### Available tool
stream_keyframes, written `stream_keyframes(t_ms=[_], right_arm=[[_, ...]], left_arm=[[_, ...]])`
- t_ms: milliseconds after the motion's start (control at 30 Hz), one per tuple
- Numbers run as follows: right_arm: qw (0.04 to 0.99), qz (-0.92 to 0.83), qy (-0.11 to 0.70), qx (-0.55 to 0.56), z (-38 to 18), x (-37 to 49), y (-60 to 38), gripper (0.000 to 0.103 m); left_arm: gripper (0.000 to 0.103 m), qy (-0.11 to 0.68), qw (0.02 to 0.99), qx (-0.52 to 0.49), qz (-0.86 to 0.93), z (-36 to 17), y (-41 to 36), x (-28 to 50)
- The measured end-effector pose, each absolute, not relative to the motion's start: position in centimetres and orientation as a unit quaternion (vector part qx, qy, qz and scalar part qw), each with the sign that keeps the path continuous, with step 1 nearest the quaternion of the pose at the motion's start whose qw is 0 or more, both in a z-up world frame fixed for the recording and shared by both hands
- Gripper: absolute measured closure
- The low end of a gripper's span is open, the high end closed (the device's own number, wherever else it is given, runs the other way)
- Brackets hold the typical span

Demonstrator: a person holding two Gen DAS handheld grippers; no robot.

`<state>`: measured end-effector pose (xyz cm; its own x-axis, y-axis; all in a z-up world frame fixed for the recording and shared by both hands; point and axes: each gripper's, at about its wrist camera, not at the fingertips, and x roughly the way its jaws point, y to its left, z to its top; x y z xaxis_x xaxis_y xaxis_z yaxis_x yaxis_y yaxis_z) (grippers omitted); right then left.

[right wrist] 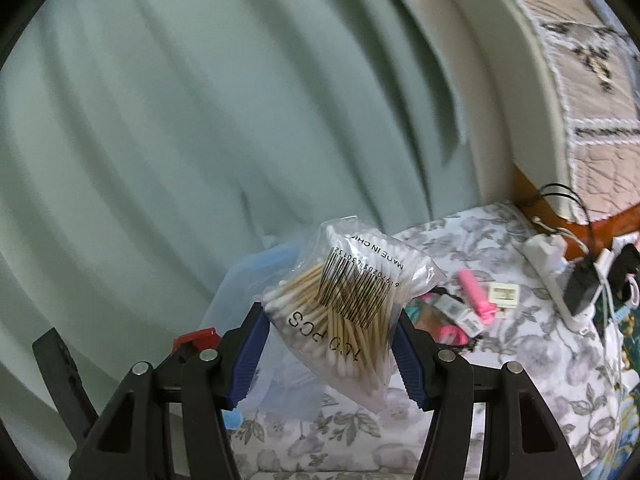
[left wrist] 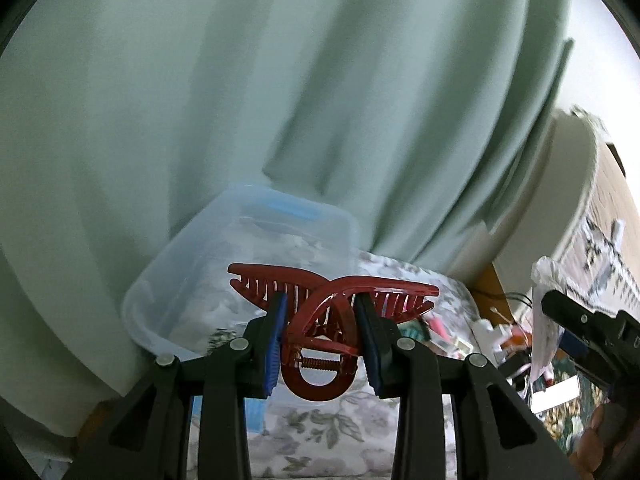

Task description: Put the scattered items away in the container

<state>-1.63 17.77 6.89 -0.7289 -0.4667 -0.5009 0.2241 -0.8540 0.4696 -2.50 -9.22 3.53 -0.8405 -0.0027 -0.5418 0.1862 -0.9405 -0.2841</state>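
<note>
Red hair claw [left wrist: 332,300] crosswise in left tool [left wrist: 322,338]

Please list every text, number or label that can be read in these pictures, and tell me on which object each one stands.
"MADE IN CHI", cut off by a fold: on the bag of cotton swabs.
"100 PCS", first digits partly creased: same bag, lower part.
Barcode digits along the bars, roughly "6 970203 630132": small, not sure.
Small packets on the floral cloth: print too small to read.
Red hair claw clip and clear plastic container: no text.
</note>
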Motion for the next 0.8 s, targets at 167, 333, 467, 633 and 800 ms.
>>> stream_keyframes(t_ms=[167,333,467,633,800], right_arm=[[0.211,-0.908,-0.169,0.319,7.0,-1.9,14.7,0.040],[0.238,-0.900,-0.154,0.332,6.7,-2.7,11.6,0.040],[0.263,-0.892,-0.142,0.340,6.3,-3.3,9.0,0.040],[0.288,-0.884,-0.124,0.347,5.7,-3.9,6.3,0.040],[0.296,-0.875,-0.119,0.365,4.3,-4.9,4.5,0.040]], left_arm=[[0.068,0.183,0.068,0.271,-0.943,3.5,-12.1,-1.8],[0.068,0.198,0.078,0.270,-0.939,2.9,-14.2,-1.6],[0.068,0.204,0.084,0.273,-0.936,2.4,-15.4,-1.6],[0.068,0.201,0.086,0.280,-0.935,2.4,-16.6,-1.9],[0.068,0.195,0.080,0.282,-0.936,2.7,-17.4,-2.4]])
